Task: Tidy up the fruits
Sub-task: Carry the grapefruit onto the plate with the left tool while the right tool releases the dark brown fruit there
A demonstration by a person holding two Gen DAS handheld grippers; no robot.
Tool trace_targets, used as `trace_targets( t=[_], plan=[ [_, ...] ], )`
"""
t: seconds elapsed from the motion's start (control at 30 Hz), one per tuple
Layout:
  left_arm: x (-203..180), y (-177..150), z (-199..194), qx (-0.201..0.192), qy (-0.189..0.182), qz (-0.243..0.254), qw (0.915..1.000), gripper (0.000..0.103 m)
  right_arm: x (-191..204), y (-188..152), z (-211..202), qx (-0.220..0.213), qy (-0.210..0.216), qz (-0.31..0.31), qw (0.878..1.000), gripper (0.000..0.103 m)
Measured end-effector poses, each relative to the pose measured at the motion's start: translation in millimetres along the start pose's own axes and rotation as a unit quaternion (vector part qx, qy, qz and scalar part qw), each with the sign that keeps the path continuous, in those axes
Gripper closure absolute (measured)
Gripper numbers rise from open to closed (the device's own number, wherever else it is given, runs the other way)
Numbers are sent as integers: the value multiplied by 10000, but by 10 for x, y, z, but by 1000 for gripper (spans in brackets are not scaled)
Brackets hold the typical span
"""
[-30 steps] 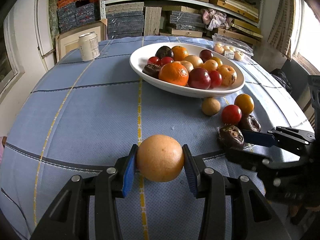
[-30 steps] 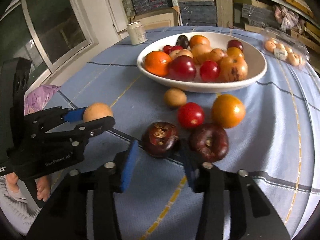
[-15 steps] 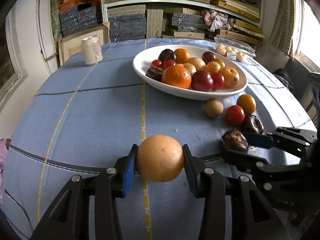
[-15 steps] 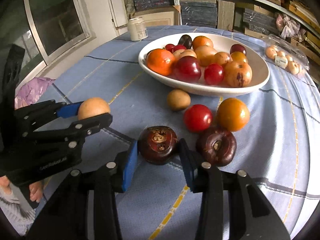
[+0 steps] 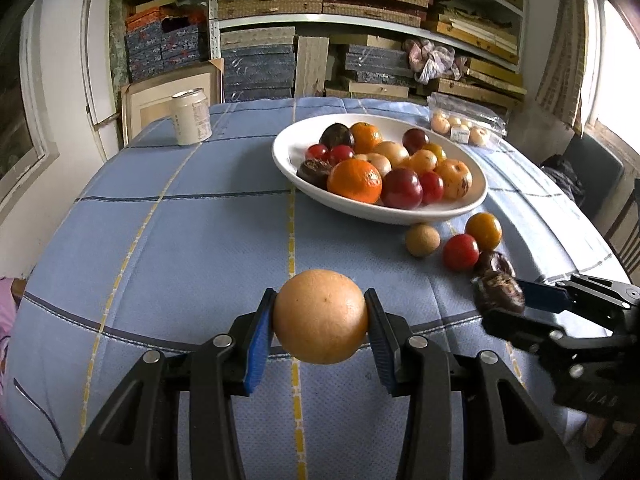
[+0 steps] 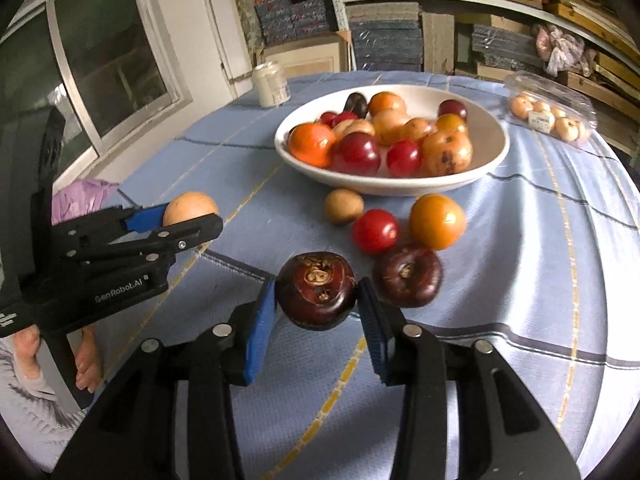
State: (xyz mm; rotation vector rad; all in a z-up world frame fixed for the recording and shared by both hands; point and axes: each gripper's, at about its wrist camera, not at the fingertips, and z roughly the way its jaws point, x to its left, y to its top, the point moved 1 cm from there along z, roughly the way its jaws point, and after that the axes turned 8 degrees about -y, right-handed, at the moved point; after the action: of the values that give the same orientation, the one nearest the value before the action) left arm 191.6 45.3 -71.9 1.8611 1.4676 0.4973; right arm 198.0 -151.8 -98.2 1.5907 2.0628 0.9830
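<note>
My left gripper is shut on a pale orange fruit, held just above the blue tablecloth. My right gripper is shut on a dark purple mangosteen, lifted slightly off the cloth. The same mangosteen shows at the right in the left wrist view, and the orange shows at the left in the right wrist view. A white bowl full of mixed fruit stands at the table's middle. In front of it lie a second mangosteen, a red tomato, an orange persimmon and a small brown fruit.
A pale drinks can stands at the far left of the table. A clear plastic box of small round fruit lies at the far right. Shelves stacked with boxes rise behind. A person's hand grips the left tool's handle.
The right gripper closed around the mangosteen and lifted it a little off the cloth, away from the other one. The left gripper kept its hold on the orange.
</note>
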Motion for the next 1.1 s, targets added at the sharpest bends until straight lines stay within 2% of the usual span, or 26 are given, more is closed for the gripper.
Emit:
trace_targets(
  t=[0.2,0.53,0.87,1.1],
  plan=[
    [-141,40,-64,-196,297,302,9989,59,-235,34,-213,-273,-21,377,9989,62],
    [-269,274,8,-229,442,656,9966,59,-469,289,-382,-536,-114,636,9965,62],
    [-347,895,327,-327,525,882,9942,59,-622,960,-190,-649,-290,506,9962,62],
    [-245,1517,914,-160,302,531,9980,59,-755,1408,337,-494,-410,467,9968,63]
  ],
)
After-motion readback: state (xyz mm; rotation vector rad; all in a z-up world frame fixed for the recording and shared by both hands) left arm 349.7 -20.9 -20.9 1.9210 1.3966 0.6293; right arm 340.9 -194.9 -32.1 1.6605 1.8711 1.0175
